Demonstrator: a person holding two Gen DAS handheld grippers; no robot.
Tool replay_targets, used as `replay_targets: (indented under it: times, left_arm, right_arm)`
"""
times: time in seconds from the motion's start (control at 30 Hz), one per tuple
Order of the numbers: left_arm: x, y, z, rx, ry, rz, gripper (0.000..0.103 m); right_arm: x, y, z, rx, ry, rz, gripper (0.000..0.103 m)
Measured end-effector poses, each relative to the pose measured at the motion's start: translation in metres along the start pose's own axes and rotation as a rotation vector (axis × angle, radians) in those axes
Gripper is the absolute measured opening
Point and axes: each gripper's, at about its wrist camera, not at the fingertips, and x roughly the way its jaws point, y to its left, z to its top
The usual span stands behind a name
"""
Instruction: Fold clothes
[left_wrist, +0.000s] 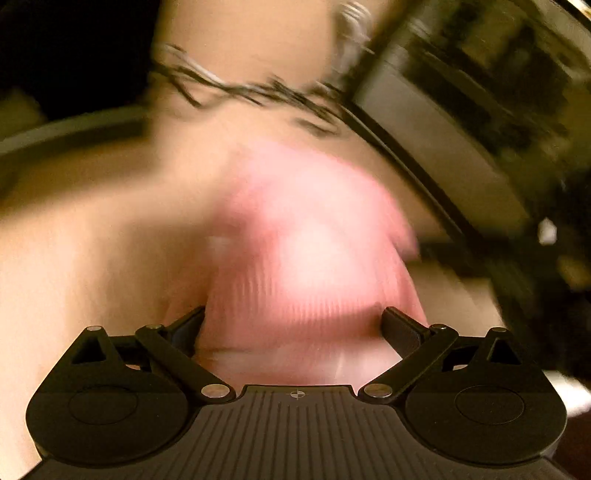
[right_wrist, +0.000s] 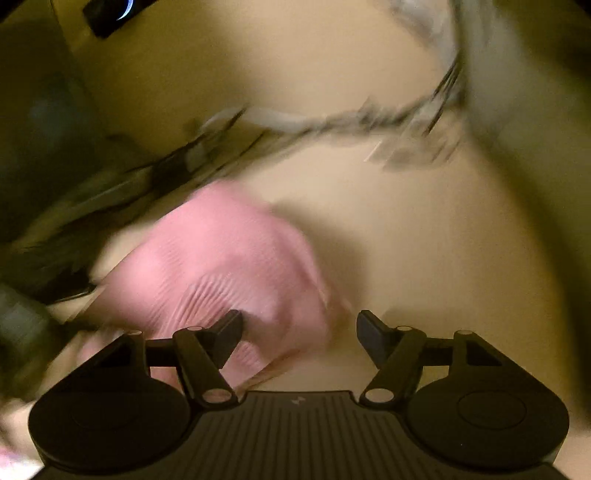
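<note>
A pink ribbed garment (left_wrist: 310, 236) lies bunched on a beige surface (left_wrist: 92, 258), blurred by motion. My left gripper (left_wrist: 293, 321) is open, its two fingers wide apart with the pink cloth lying between them, not pinched. In the right wrist view the same pink garment (right_wrist: 221, 266) lies to the left. My right gripper (right_wrist: 299, 325) is open, with the cloth's edge near its left finger (right_wrist: 227, 332) and bare beige surface between the fingers.
A dark and white cord or strap (left_wrist: 236, 88) runs across the beige surface behind the garment, also in the right wrist view (right_wrist: 332, 122). A dark edge and cluttered furniture (left_wrist: 480, 110) stand at the right. All is motion-blurred.
</note>
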Motion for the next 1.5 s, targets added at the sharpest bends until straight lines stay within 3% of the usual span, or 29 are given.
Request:
replay_targets:
  times: [0.03, 0.13, 0.23, 0.37, 0.43, 0.5, 0.53, 0.57, 0.63, 0.73, 0.8, 0.9, 0.93, 0.97, 1.07, 1.2, 1.33, 1.4, 1.43, 1.47, 1.5]
  left_arm:
    - [-0.003, -0.013, -0.008, 0.031, 0.016, -0.054, 0.100]
    - [-0.019, -0.043, -0.025, 0.100, 0.015, -0.173, 0.100]
    - [-0.041, -0.047, -0.026, 0.075, -0.069, -0.184, 0.100]
    - [-0.052, -0.013, -0.004, -0.138, -0.231, -0.060, 0.101]
    - [-0.043, 0.009, 0.004, -0.284, -0.252, 0.016, 0.101]
    - [-0.025, 0.023, 0.015, -0.352, -0.236, 0.083, 0.098]
    - [-0.017, 0.024, 0.020, -0.345, -0.235, 0.097, 0.091]
    - [-0.013, 0.021, 0.026, -0.319, -0.245, 0.087, 0.066]
    - [-0.016, 0.008, 0.036, -0.235, -0.304, 0.003, 0.065]
    - [-0.022, -0.014, 0.041, -0.037, -0.402, -0.078, 0.074]
    - [-0.010, -0.016, 0.042, 0.020, -0.375, -0.008, 0.075]
    - [0.010, -0.006, 0.038, 0.016, -0.292, 0.177, 0.076]
    - [0.013, -0.003, 0.035, 0.005, -0.274, 0.236, 0.079]
    - [0.012, -0.001, 0.030, -0.024, -0.270, 0.270, 0.089]
    - [-0.006, 0.012, 0.011, -0.161, -0.278, 0.216, 0.094]
    - [-0.017, 0.023, -0.012, -0.279, -0.225, 0.070, 0.098]
    - [0.004, 0.014, -0.023, -0.244, -0.150, 0.140, 0.092]
    - [0.004, 0.008, -0.028, -0.226, -0.138, 0.159, 0.073]
    - [0.003, 0.005, -0.031, -0.219, -0.130, 0.168, 0.070]
    - [0.002, 0.003, -0.033, -0.219, -0.128, 0.180, 0.068]
    - [0.000, 0.000, -0.035, -0.220, -0.125, 0.191, 0.065]
  right_arm:
    - [-0.002, -0.003, 0.007, 0.010, -0.027, -0.019, 0.069]
    - [-0.013, -0.015, 0.021, 0.066, -0.067, 0.029, 0.072]
    - [-0.020, -0.018, 0.020, 0.067, -0.070, 0.064, 0.078]
    - [-0.019, -0.013, 0.009, 0.034, -0.040, 0.066, 0.078]
    - [-0.017, -0.013, 0.001, 0.046, -0.020, 0.075, 0.078]
    - [-0.018, -0.012, -0.009, 0.046, -0.004, 0.077, 0.078]
    - [-0.018, -0.010, -0.013, 0.042, 0.002, 0.076, 0.078]
    - [-0.018, -0.009, -0.016, 0.037, 0.005, 0.073, 0.078]
    - [-0.021, -0.008, -0.018, 0.024, 0.001, 0.062, 0.078]
    - [-0.026, -0.007, -0.019, 0.002, -0.013, 0.043, 0.081]
    - [-0.026, -0.007, -0.019, -0.002, -0.014, 0.034, 0.081]
    - [-0.026, -0.007, -0.021, -0.001, -0.011, 0.030, 0.081]
    - [-0.026, -0.006, -0.021, -0.007, -0.014, 0.029, 0.081]
    - [-0.027, -0.006, -0.021, -0.013, -0.017, 0.028, 0.081]
    - [-0.029, -0.006, -0.021, -0.015, -0.029, 0.032, 0.082]
    - [-0.026, -0.013, -0.016, 0.077, -0.045, 0.090, 0.083]
    - [-0.005, -0.017, -0.007, 0.153, -0.029, 0.144, 0.084]
    - [0.013, -0.017, -0.004, 0.175, 0.021, 0.185, 0.085]
    - [0.023, -0.017, -0.002, 0.187, 0.052, 0.210, 0.085]
    - [0.032, -0.015, -0.002, 0.197, 0.080, 0.238, 0.082]
    - [0.038, -0.010, -0.002, 0.200, 0.100, 0.270, 0.072]
